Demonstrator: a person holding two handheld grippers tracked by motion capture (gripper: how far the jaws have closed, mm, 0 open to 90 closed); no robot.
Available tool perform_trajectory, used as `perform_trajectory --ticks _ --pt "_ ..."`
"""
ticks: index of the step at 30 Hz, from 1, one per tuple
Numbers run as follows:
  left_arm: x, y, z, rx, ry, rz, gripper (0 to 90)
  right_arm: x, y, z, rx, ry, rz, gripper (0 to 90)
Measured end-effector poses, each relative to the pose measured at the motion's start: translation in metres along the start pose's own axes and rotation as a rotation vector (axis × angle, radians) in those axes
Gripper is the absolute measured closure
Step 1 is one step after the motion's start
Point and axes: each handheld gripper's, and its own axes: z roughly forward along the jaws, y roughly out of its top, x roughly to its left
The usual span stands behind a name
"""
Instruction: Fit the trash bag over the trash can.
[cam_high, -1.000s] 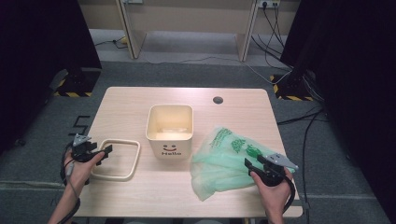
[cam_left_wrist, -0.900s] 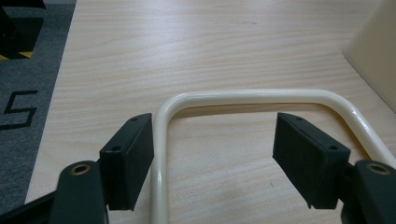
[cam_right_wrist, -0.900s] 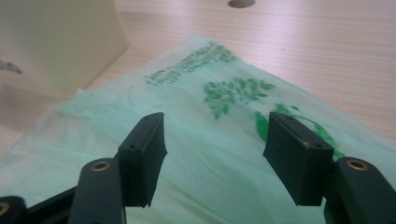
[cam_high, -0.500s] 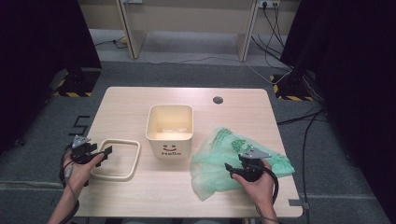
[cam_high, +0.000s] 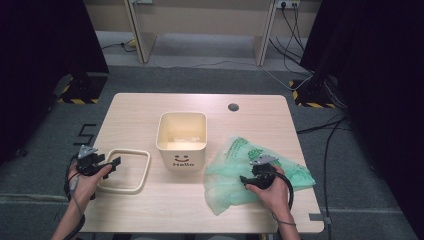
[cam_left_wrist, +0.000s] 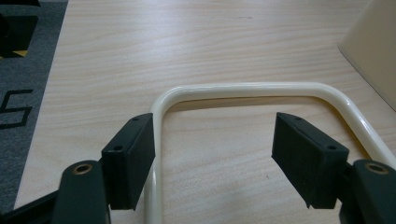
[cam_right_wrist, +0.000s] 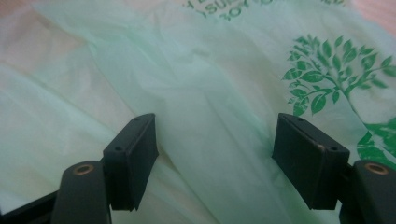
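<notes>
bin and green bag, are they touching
Apart. The high view shows a strip of bare table between the bin and the near edge of the green bag, which lies to its right.

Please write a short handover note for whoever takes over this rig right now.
Left gripper: open, at the near left corner of the cream frame; one finger outside the rail, the other inside, not clamped.
Right gripper: open, low over the green bag, fingers apart with film between them, no grip.
Things: cream bin upright mid-table, no liner in it; frame flat on the table left of it; bag lying crumpled to its right.
Done: nothing fitted.
Left, probably: grip the bag, line the bin, then seat the frame on the rim.
</notes>
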Motion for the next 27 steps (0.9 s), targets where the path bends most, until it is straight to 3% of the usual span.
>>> perform_trajectory --ticks 8,11,12,13,14,17,21,22,23,27 --pt "-0.001 0.0 0.001 0.006 -0.006 -0.001 29.5 -0.003 0.003 0.0 0.024 0.015 -0.003 33.5" --pt "-0.001 -0.001 0.0 0.003 -0.008 0.0 29.8 -0.007 0.007 -0.003 0.058 0.006 0.011 53.7" --pt "-0.002 -0.001 0.0 0.003 -0.009 0.0 29.8 -0.007 0.007 -0.003 0.058 0.006 0.011 53.7" --pt "-0.002 -0.001 0.0 0.004 -0.009 0.001 30.0 -0.01 0.009 -0.005 0.07 0.0 0.026 68.8" --pt "-0.002 -0.001 0.001 0.005 -0.009 0.0 30.1 -0.011 0.009 -0.005 0.073 0.0 0.026 74.2" --pt "-0.002 -0.001 0.001 0.007 -0.01 0.002 30.4 -0.01 0.011 -0.005 0.085 0.032 0.048 89.8" --pt "-0.003 -0.001 0.001 0.009 -0.014 0.004 30.6 -0.01 0.012 -0.005 0.092 0.039 0.106 90.0" --pt "-0.003 -0.001 0.001 0.009 -0.015 0.004 30.7 -0.012 0.01 -0.004 0.075 0.051 0.15 90.0" --pt "-0.003 -0.001 0.001 0.009 -0.017 0.004 30.7 -0.012 0.01 -0.004 0.075 0.051 0.15 90.0" --pt "-0.003 -0.001 0.001 0.003 -0.014 0.001 31.3 -0.011 0.006 -0.009 -0.018 0.055 0.201 90.0"
